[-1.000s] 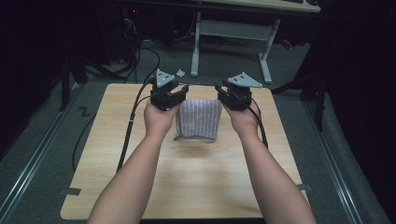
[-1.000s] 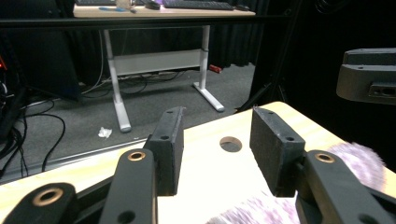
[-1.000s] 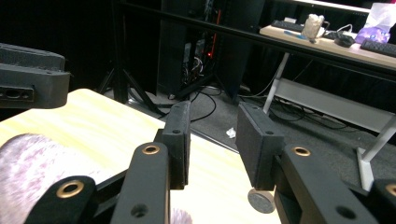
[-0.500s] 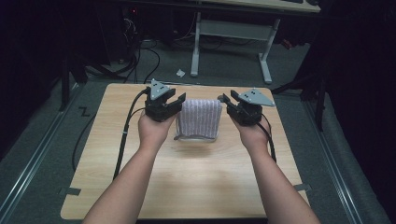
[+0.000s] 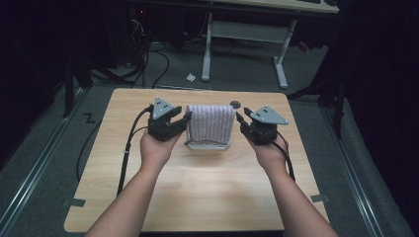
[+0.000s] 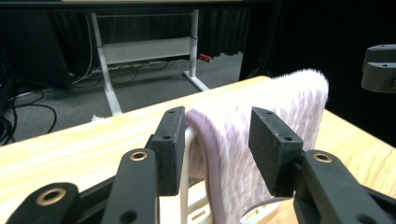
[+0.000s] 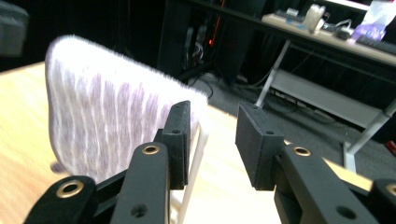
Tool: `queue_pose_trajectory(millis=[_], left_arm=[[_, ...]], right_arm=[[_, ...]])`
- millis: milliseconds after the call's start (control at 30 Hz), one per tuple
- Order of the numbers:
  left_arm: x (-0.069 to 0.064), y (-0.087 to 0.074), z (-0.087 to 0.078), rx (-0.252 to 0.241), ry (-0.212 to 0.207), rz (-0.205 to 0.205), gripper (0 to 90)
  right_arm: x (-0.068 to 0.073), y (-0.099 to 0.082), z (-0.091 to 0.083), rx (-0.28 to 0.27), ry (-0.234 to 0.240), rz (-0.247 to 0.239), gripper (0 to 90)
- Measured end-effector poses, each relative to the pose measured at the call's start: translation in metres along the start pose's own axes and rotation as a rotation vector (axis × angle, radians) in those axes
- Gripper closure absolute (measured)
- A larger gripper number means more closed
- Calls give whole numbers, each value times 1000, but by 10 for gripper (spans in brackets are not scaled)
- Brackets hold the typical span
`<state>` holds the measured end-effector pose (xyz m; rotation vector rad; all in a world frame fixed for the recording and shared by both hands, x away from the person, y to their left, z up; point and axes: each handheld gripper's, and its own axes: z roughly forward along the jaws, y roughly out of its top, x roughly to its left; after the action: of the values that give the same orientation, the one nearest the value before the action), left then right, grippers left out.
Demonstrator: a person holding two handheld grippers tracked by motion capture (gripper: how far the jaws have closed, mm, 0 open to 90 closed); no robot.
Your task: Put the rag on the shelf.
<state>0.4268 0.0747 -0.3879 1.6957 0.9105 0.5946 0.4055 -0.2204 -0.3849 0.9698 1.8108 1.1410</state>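
Observation:
A purple-and-white striped towel [image 5: 211, 123] hangs folded over a small white rack [image 5: 210, 145] at the middle of the wooden table [image 5: 197, 192]. My left gripper [image 5: 187, 118] is at the towel's left side, open. In the left gripper view the towel's edge [image 6: 280, 102] and a rack post [image 6: 187, 186] lie between my left gripper's [image 6: 217, 140] parted pads, with no pad pressing on them. My right gripper [image 5: 240, 121] is at the towel's right side, open. In the right gripper view the towel [image 7: 102, 116] and a rack post [image 7: 196, 158] lie just left of my right gripper's [image 7: 212, 140] gap.
A small dark round mark [image 5: 235, 104] lies on the table behind the towel. A white-legged desk [image 5: 244, 34] and cables [image 5: 153, 59] stand on the grey floor beyond the far edge. Bare wood stretches between the rack and the near edge.
Both hands have drawn back toward the near edge and slightly apart, coming down from the towel's far top to its two sides. The towel has not moved.

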Motion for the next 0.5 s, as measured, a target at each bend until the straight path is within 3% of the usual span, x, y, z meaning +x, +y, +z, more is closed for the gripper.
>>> queue_pose_trajectory(millis=[500], left_arm=[[-4,-69,-10,116,-46,-24,541]], right_arm=[[23,-66,-12,96,59,-5,637]])
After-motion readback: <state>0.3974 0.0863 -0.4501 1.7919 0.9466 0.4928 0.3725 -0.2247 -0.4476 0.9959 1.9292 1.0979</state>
